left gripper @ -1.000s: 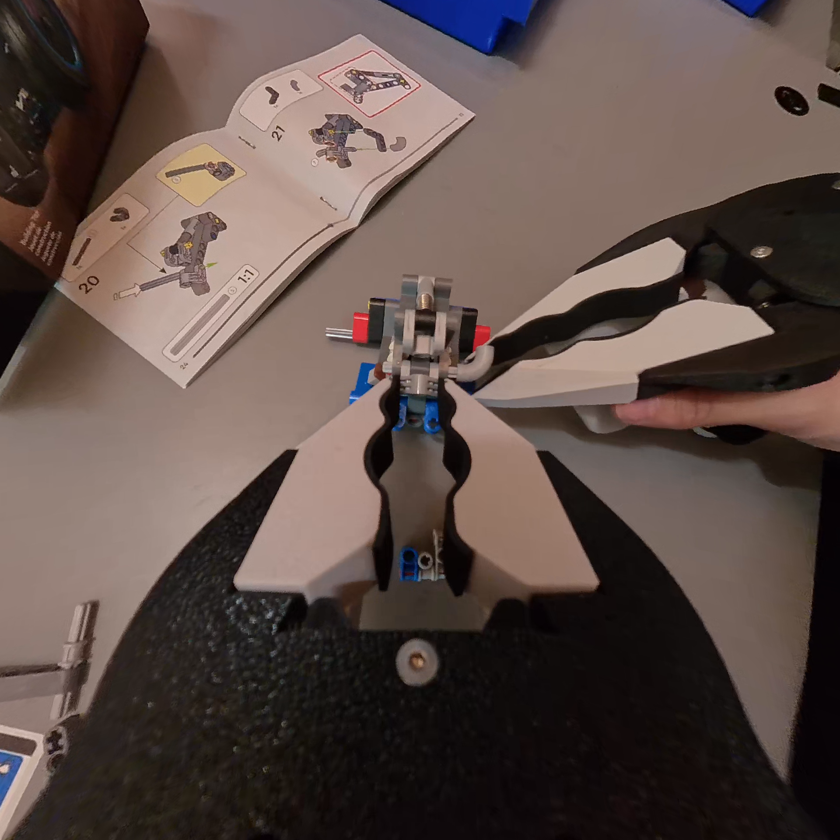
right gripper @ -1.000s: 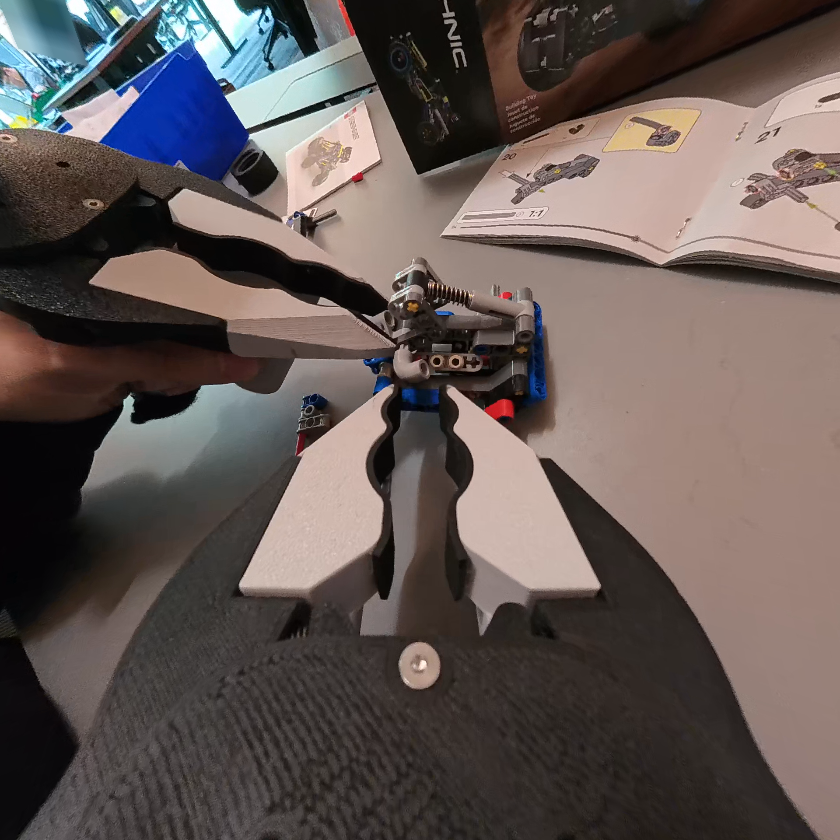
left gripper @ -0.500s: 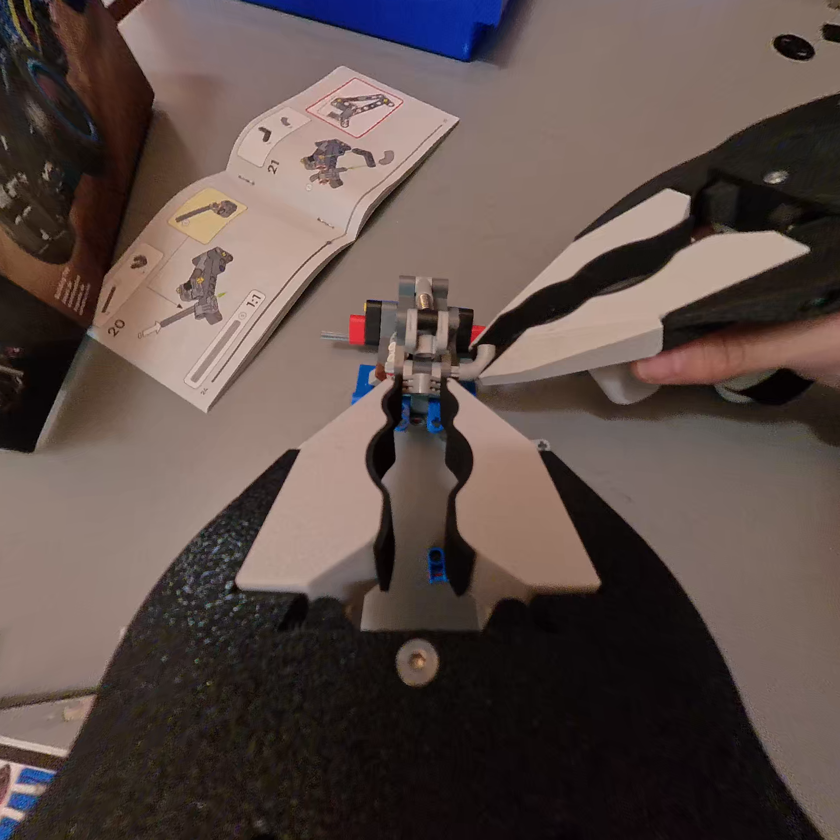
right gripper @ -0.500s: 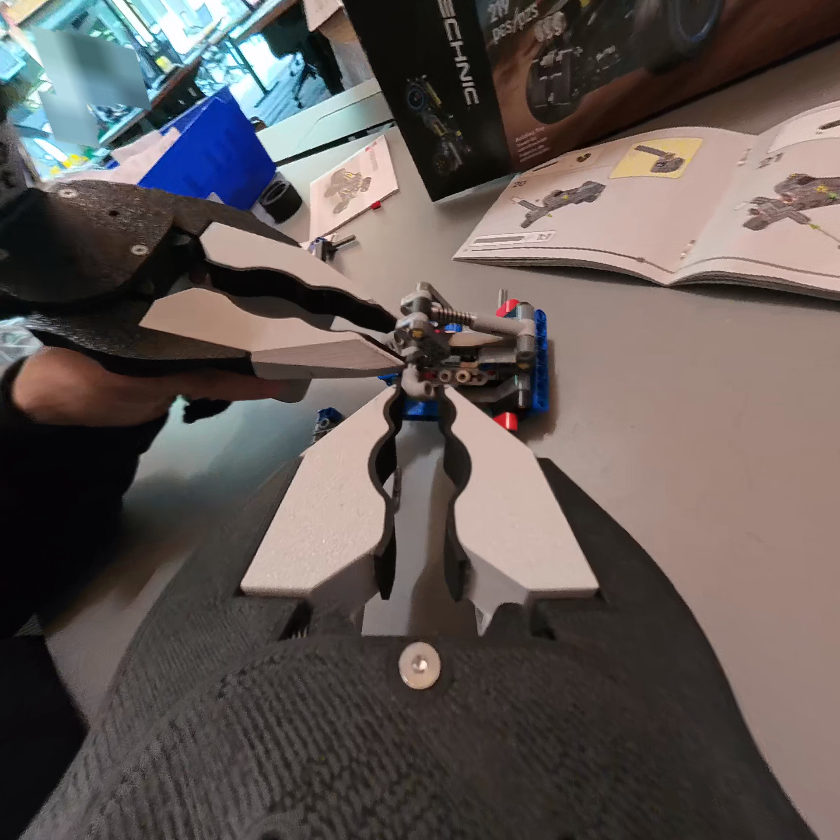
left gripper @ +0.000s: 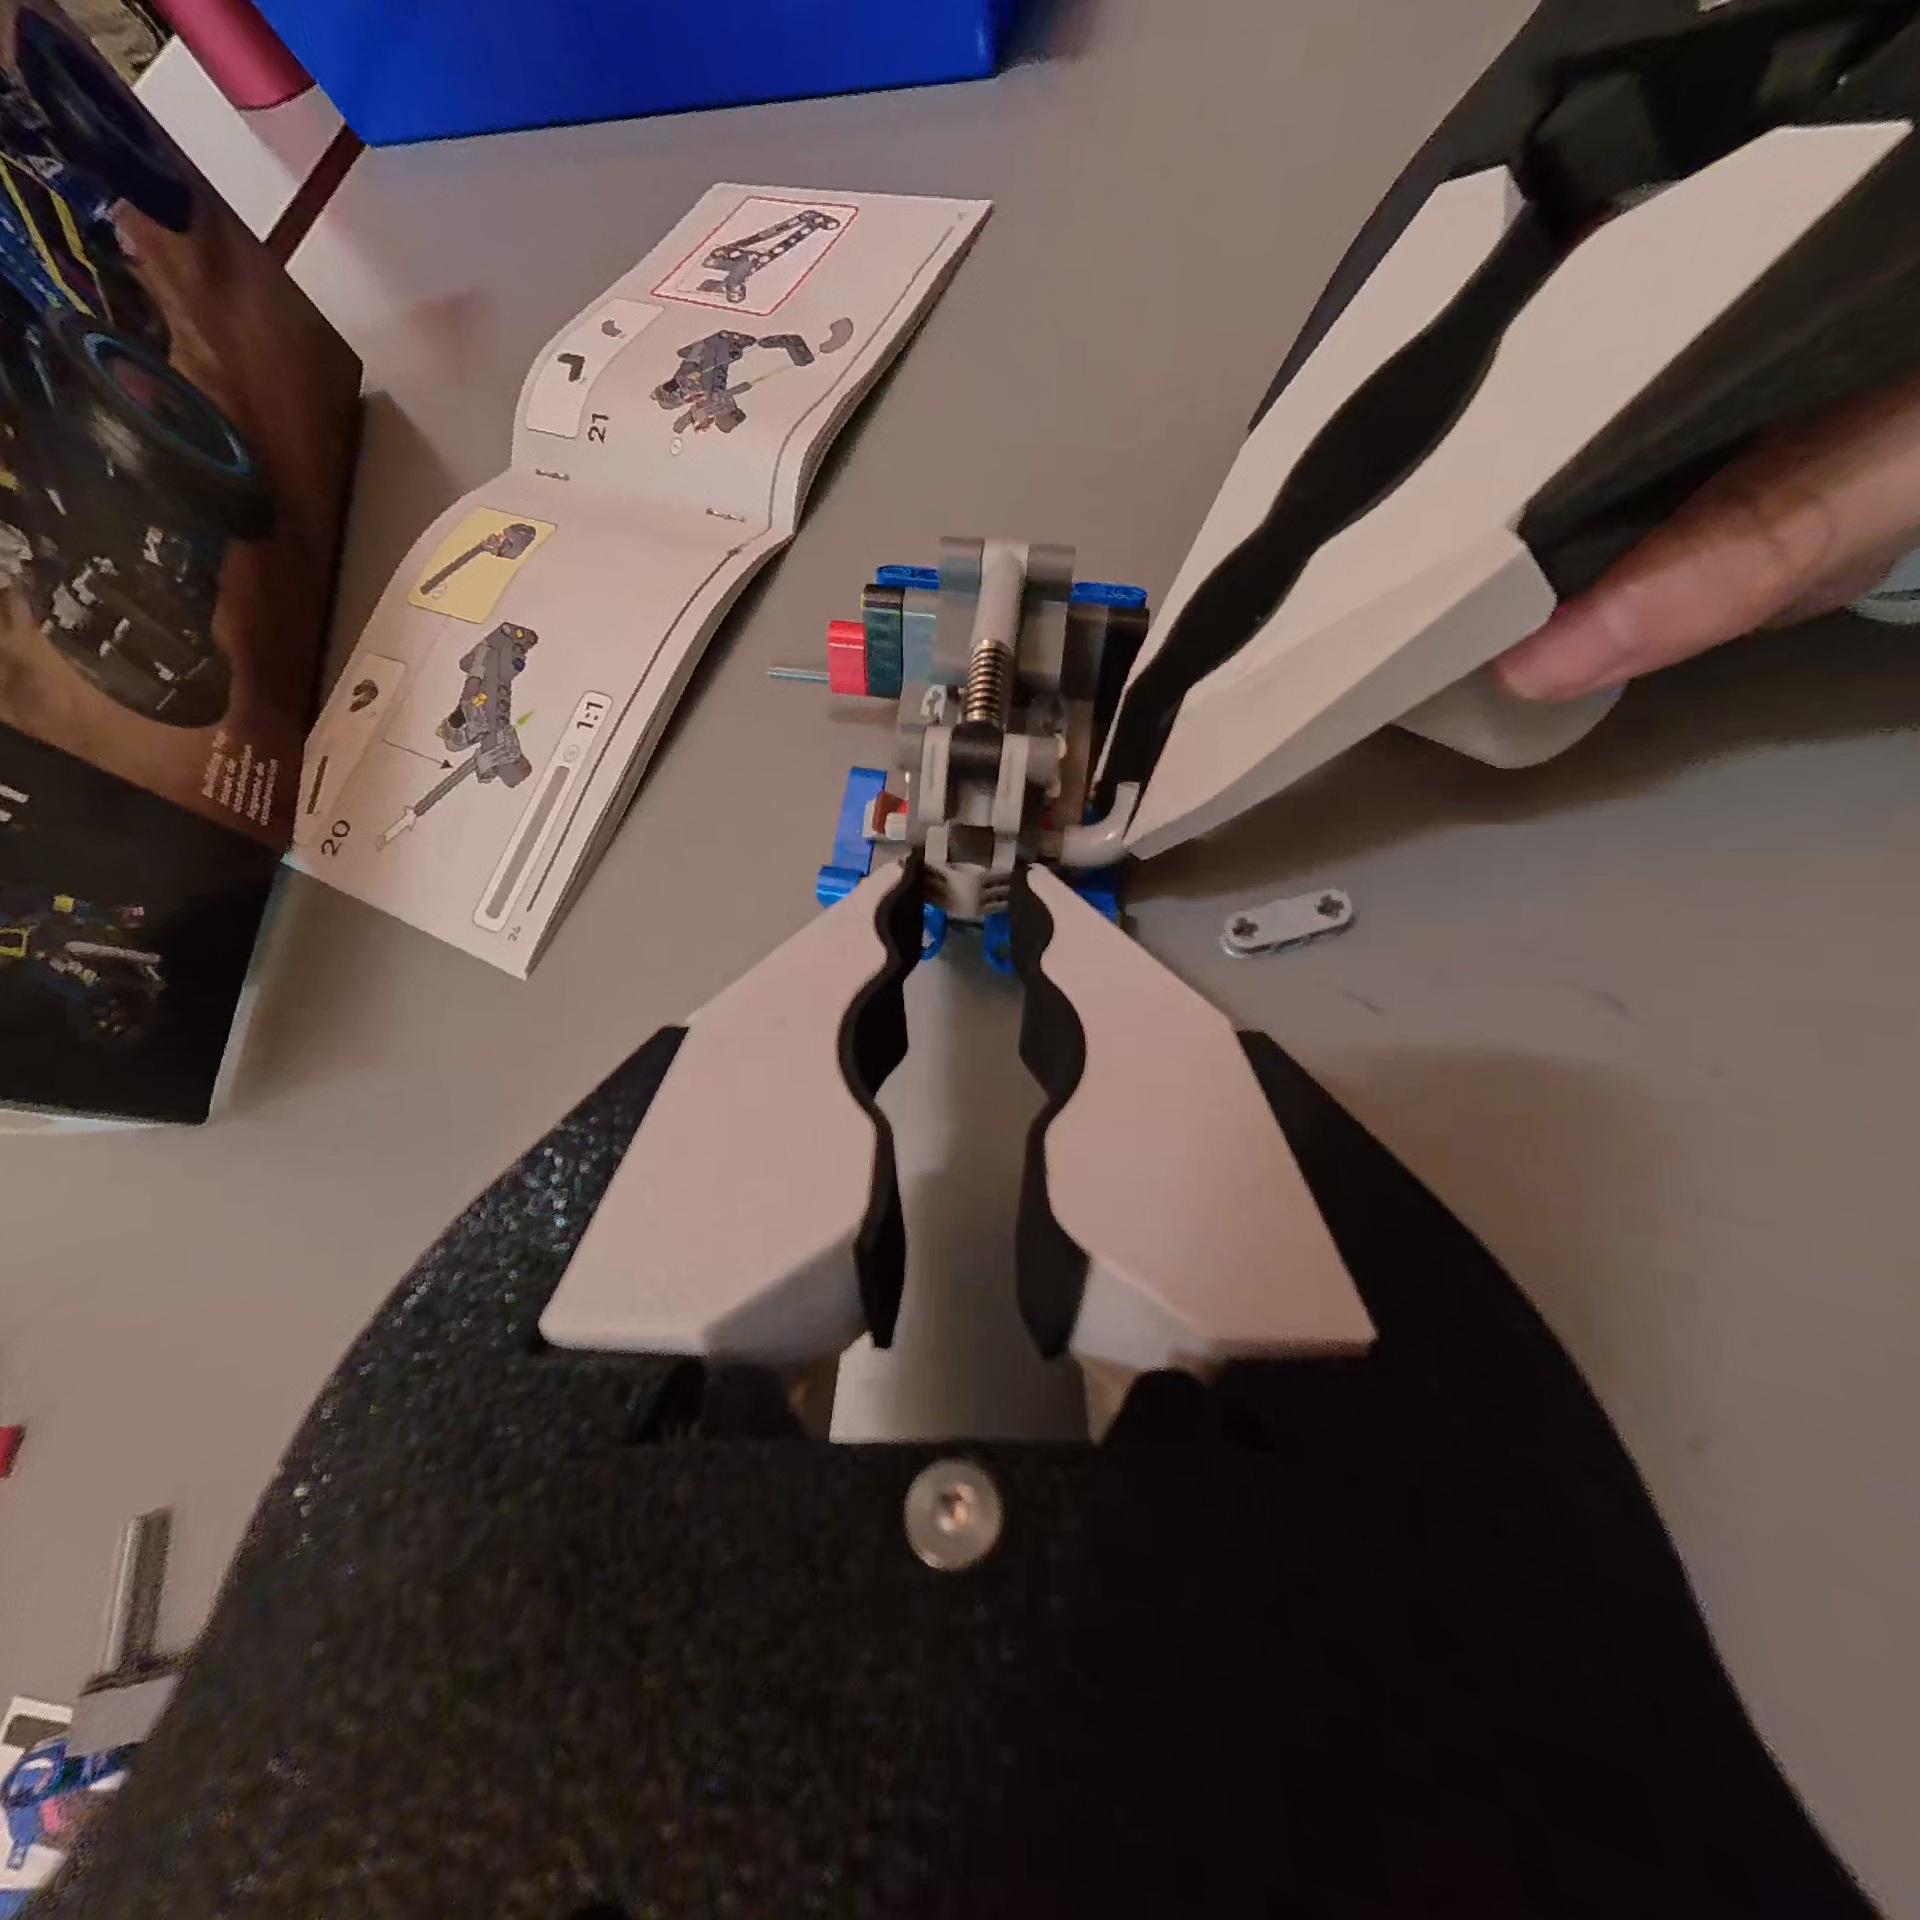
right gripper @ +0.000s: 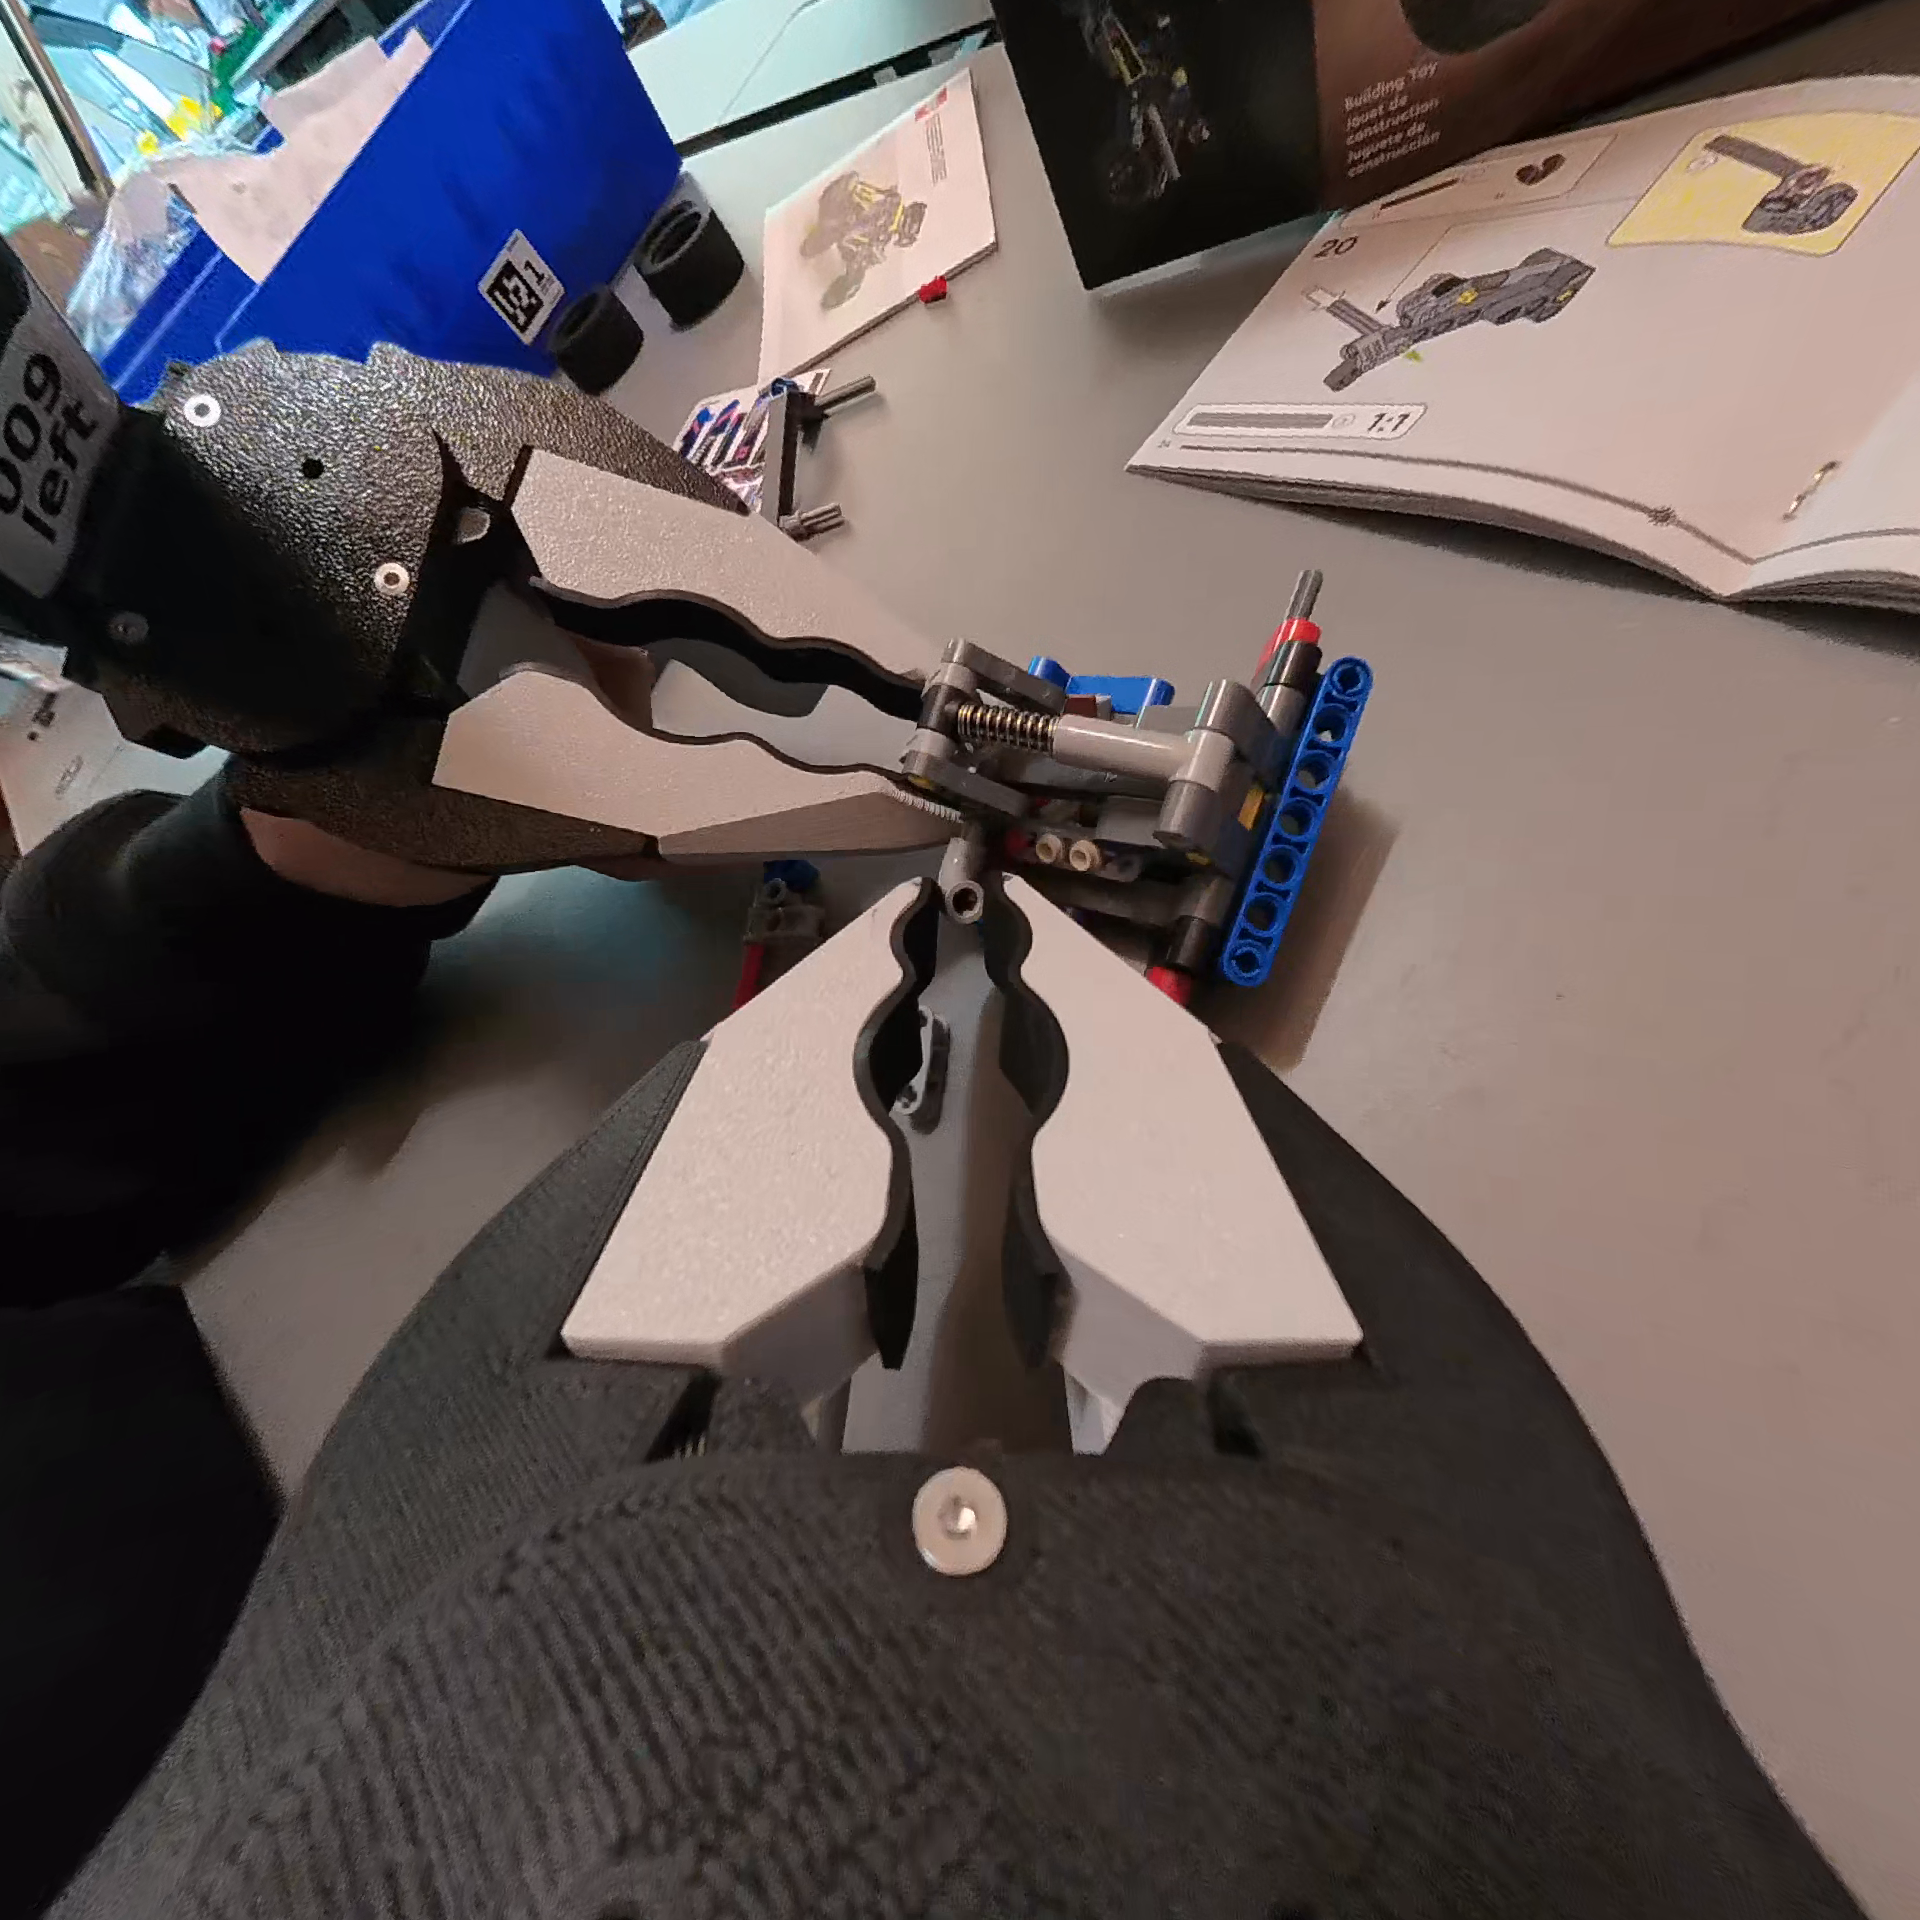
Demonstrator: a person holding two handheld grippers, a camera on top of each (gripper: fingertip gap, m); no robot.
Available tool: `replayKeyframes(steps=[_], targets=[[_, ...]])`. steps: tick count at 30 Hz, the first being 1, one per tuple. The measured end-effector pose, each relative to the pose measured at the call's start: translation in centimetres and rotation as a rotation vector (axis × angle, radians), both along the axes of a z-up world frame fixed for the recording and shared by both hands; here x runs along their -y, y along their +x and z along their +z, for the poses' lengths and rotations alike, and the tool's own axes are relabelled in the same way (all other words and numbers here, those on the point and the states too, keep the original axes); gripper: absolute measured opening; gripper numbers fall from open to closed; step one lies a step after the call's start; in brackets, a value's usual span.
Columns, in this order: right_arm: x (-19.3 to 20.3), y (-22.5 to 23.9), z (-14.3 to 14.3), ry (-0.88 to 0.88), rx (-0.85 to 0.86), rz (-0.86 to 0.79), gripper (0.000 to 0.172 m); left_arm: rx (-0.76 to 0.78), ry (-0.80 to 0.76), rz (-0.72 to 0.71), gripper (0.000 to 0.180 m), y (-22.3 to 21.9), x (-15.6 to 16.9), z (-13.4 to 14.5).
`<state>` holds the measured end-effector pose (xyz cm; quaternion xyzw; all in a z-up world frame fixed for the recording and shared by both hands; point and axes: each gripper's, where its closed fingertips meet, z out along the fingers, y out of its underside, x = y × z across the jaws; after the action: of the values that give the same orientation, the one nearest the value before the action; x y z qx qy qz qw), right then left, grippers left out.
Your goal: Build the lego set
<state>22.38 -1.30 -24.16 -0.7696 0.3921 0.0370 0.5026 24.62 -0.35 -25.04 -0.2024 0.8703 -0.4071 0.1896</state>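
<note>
The left gripper [left gripper: 966, 888] grips the near end of a grey, blue and red brick model [left gripper: 987, 717] with a spring on top, its black pads pressing a grey connector. From the right, the right gripper [left gripper: 1127, 821] closes its tips on a bent grey tube [left gripper: 1101, 836] at the model's side. An open instruction booklet [left gripper: 644, 561] lies far left, beside a dark box [left gripper: 135, 582]. A small flat grey link [left gripper: 1286, 921] rests on the grey table [left gripper: 1558, 1091] to the right.

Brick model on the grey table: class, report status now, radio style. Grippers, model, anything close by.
Left gripper clamped on brick model's grey end. Right gripper pinching its bent light-grey tube. Model sits on table. Loose grey link alongside; open instruction booklet behind.
</note>
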Motion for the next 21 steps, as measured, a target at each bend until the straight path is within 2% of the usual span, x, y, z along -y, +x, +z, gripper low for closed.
replayKeyframes(steps=[9, 15, 18, 20, 21], targets=[[0.6, -0.4, -0.1, -0.019, -0.046, 0.018, 0.007, 0.064, 0.052, -0.005, 0.013, -0.1, 0.5, 0.2], [0.8, -0.6, 0.0, -0.012, -0.063, 0.035, 0.007, 0.051, 0.034, -0.017, 0.013, -0.3, 0.7, 0.1], [0.8, -0.3, 0.3, 0.01, -0.022, 0.033, 0.006, -0.04, -0.029, 0.022, 0.013, -0.3, 0.6, 0.1], [1.1, -0.1, 0.5, -0.004, 0.056, 0.016, 0.0, -0.129, -0.079, 0.11, 0.013, 0.3, -0.3, 0.0], [1.6, 0.0, 0.4, -0.039, 0.093, 0.002, 0.005, -0.161, -0.102, 0.147, 0.013, 0.7, -1.0, 0.0]])
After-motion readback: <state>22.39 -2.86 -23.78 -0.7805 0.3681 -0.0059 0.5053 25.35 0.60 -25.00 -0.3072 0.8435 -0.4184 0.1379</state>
